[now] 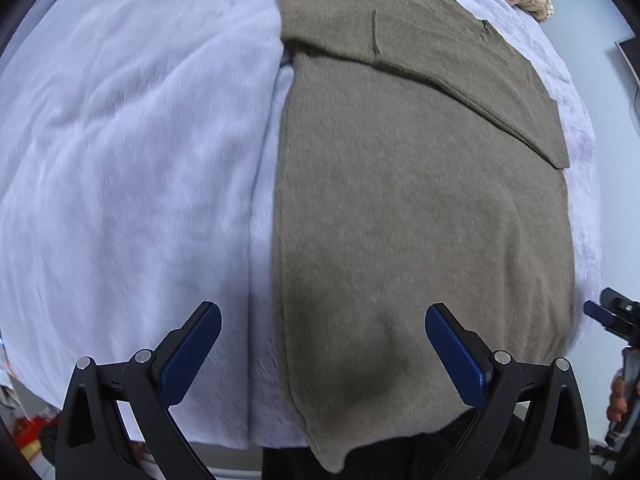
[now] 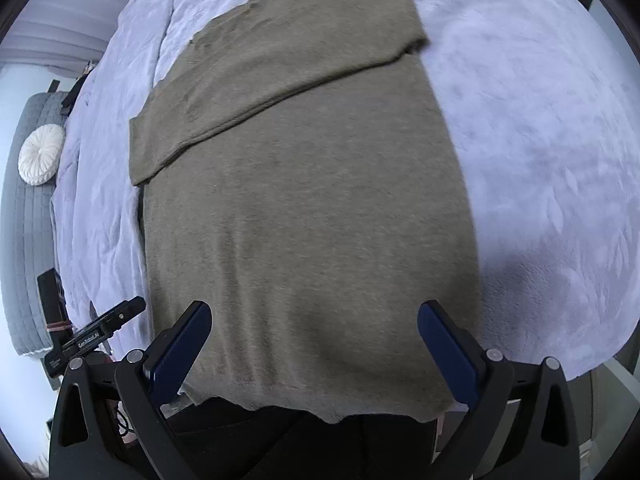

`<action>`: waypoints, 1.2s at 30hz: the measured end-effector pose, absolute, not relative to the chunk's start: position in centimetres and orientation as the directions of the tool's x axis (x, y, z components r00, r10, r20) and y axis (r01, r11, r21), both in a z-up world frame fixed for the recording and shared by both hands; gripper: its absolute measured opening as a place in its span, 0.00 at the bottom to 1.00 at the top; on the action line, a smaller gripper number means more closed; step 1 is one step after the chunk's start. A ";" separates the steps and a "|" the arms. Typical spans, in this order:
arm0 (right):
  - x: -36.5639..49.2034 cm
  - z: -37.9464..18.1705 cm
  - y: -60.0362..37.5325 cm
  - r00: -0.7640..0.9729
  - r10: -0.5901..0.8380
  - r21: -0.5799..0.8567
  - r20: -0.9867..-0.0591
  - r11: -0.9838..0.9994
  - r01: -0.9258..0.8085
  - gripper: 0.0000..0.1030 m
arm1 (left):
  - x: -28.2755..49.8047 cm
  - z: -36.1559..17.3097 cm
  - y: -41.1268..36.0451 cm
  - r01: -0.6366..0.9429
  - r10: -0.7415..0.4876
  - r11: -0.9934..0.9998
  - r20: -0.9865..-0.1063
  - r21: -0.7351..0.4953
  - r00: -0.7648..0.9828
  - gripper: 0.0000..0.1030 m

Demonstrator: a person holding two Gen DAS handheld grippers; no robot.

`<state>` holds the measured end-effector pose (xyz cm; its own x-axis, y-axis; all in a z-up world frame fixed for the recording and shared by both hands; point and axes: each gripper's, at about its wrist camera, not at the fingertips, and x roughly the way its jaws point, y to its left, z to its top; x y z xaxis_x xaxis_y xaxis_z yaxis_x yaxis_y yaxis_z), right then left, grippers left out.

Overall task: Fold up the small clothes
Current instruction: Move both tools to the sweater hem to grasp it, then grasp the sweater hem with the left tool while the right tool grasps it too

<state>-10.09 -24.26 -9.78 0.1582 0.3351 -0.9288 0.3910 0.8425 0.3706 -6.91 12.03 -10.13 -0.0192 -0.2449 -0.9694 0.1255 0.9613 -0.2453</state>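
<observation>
Both grippers point steeply down over the near hem of the sweater. Left gripper: jaws wide apart, nothing between the pads; its span straddles the sweater's left edge, one finger over the blanket, the other over knit. Right gripper: jaws at full spread, nothing held, both fingers over the hem.

Sweater lies flat on the lilac blanket, lengthwise away from the cameras, hem hanging slightly past the bed's near edge. Sleeve already folded diagonally across the upper body; sides look tucked in, giving a long rectangle.

Step in hand, as judged: side and sleeve folds done, lengthwise fold not yet begun. Grippers appear to be lining up on the two hem corners.

Next move calls for: each gripper to pinch one hem corner through all layers, lift together, carry the hem toward the collar, keep edges aligned. Loose knit may sag in the middle.

Background: round cushion, far left.
</observation>
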 end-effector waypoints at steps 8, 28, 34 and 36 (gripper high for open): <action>-14.9 -12.9 -29.6 0.156 0.350 0.377 -0.924 0.761 0.528 1.00 | -10.2 -12.7 11.0 0.088 -0.318 0.939 -0.937 -0.332 -0.146 0.99; -18.0 -17.3 -26.4 0.190 0.678 0.653 -0.710 0.534 0.537 0.88 | -13.0 -13.6 12.5 0.034 -0.477 0.863 -0.833 -0.505 -0.279 0.41; -17.7 -17.4 -25.4 0.129 0.659 0.602 -0.741 0.566 0.563 0.12 | -12.0 -12.3 13.0 0.051 -0.593 0.772 -0.747 -0.634 -0.300 0.19; -17.8 -16.6 -25.3 0.187 0.680 0.648 -0.709 0.522 0.555 0.12 | -11.3 -11.2 13.2 0.059 -0.632 0.738 -0.719 -0.672 -0.289 0.19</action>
<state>-17.78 -25.29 -16.62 0.1874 0.6802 -0.7087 0.5555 0.5217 0.6476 -11.34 13.19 -11.20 -0.2895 -0.6317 -0.7192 0.0594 0.7380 -0.6722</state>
